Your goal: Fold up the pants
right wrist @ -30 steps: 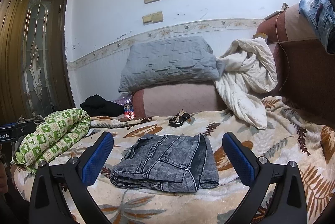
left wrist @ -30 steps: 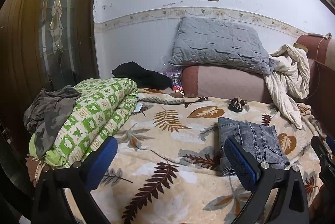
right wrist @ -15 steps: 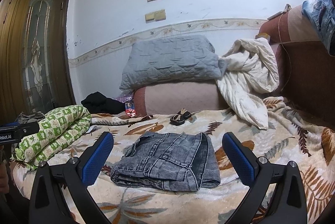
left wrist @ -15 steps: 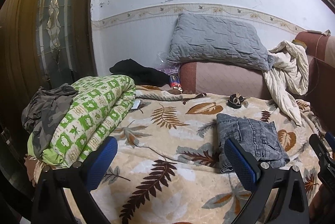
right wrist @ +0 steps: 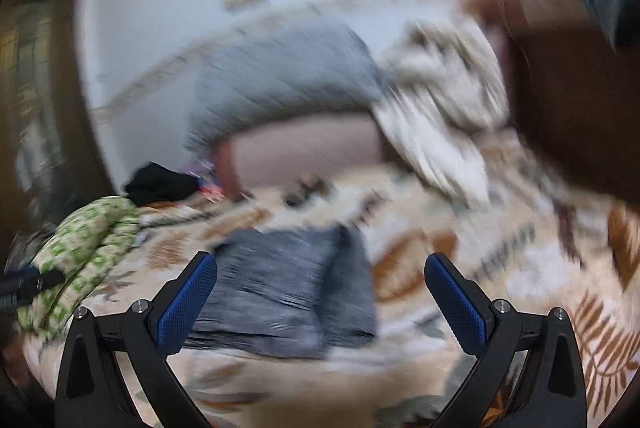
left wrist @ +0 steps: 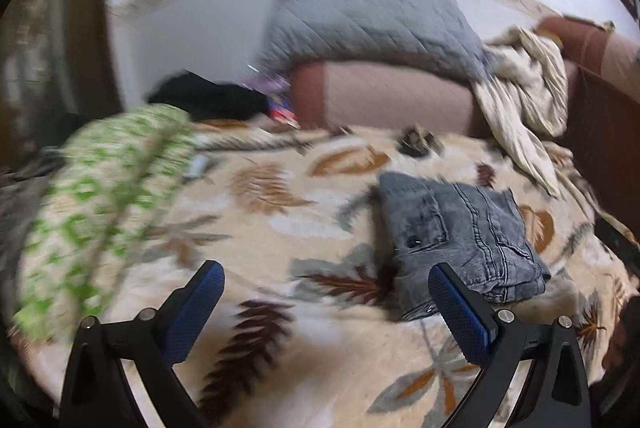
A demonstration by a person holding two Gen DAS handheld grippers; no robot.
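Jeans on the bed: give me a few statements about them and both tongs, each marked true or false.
1. The jeans lie folded on the leaf-print blanket. True.
2. The left tongs are shut on the jeans. False: they are open and hold nothing.
3. The right tongs are open. True.
4. The jeans rest on the grey pillow. False: the pillow sits further back on the bolster, apart from them.
5. A green quilt lies on the left side of the bed. True.
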